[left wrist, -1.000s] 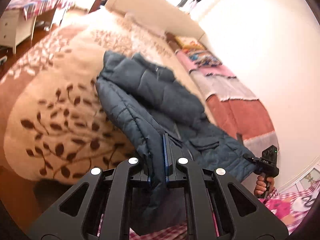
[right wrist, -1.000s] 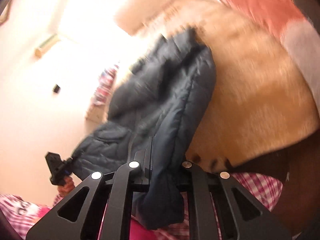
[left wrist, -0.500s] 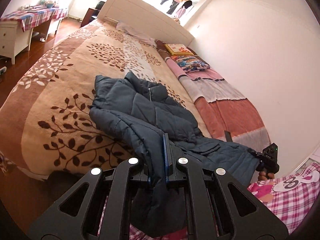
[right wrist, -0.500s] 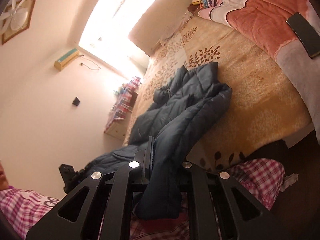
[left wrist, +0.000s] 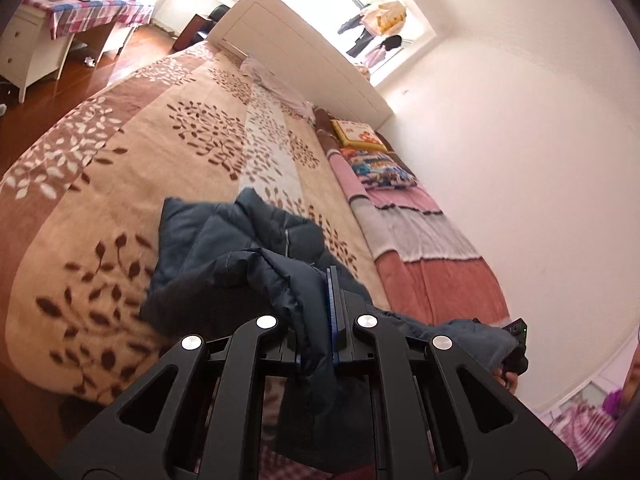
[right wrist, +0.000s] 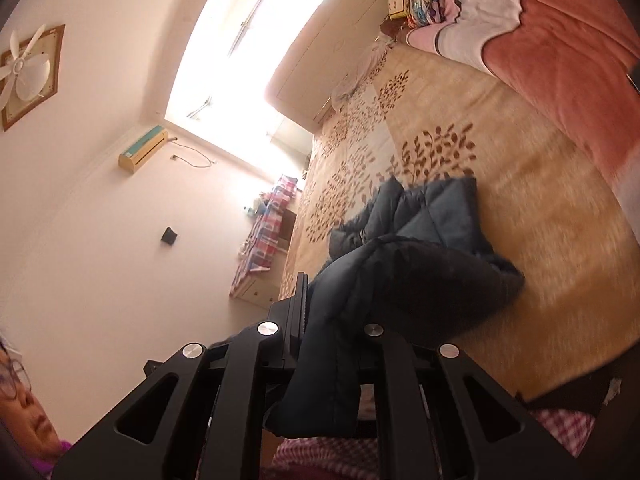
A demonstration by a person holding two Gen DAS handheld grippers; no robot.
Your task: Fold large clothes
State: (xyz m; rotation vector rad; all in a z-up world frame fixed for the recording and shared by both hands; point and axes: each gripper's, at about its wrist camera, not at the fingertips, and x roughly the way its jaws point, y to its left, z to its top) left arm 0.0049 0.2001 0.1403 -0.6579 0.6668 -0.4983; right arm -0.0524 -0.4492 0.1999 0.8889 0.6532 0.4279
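Both grippers are clamped nearly closed on the dark blue padded jacket (left wrist: 240,248): the left gripper (left wrist: 320,312) pinches a bunched hem fold, and the right gripper (right wrist: 324,312) grips another part of the same hem. Fabric hanging between the fingers hides the pad faces, and the jacket's near edge is cut off behind the black frames. Only the left wrist view shows the right gripper (left wrist: 516,344) from outside, small and partly hidden at the jacket's far corner. Only the right wrist view, blurred, shows a wall fan (right wrist: 24,72). Lifted at the near end, the jacket runs lengthwise from the foot edge of the bed (left wrist: 120,152) toward the headboard (left wrist: 304,56), its far end resting on the leaf-print blanket (right wrist: 540,208).
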